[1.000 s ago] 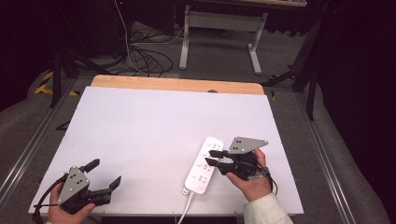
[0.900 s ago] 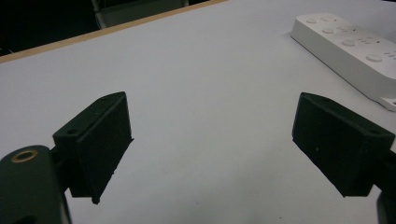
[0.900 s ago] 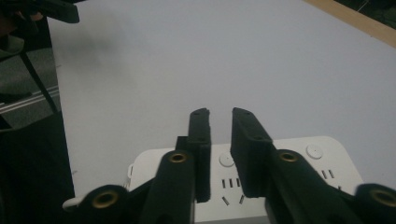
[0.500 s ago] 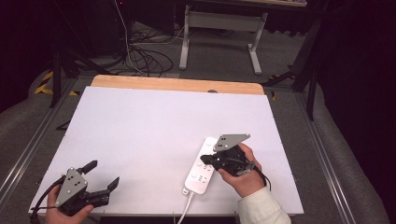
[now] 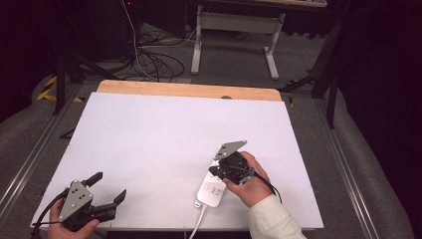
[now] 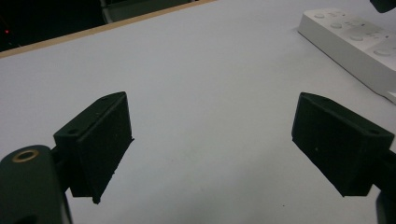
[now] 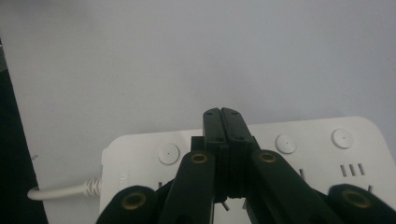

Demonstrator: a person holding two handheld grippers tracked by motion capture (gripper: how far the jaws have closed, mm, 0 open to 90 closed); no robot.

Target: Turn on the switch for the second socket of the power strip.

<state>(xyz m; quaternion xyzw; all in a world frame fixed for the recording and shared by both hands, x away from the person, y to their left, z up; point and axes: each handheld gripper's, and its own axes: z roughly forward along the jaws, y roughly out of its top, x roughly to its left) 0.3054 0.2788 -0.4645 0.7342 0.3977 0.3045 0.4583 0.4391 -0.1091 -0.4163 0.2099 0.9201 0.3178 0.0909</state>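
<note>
A white power strip [image 5: 211,192] lies near the front right of the white table [image 5: 159,134], its cable [image 5: 195,227] running off the front edge. My right gripper [image 5: 215,172] hovers low over the strip, jaws pressed together with nothing between them. In the right gripper view its tips [image 7: 222,113] sit above the strip [image 7: 140,156], between the round switch buttons. My left gripper [image 5: 109,185] rests at the front left corner, open and empty. The left gripper view has those jaws [image 6: 210,109] spread wide over bare table, with the strip [image 6: 355,39] off at the upper right.
A wooden strip [image 5: 189,90] borders the table's far edge. Metal rails [image 5: 348,169] run along both sides. Beyond the table are a desk frame [image 5: 234,30] and loose cables [image 5: 149,59] on the floor.
My right gripper has swung left and down over the power strip, the hand turning with it. The left gripper has hardly moved.
</note>
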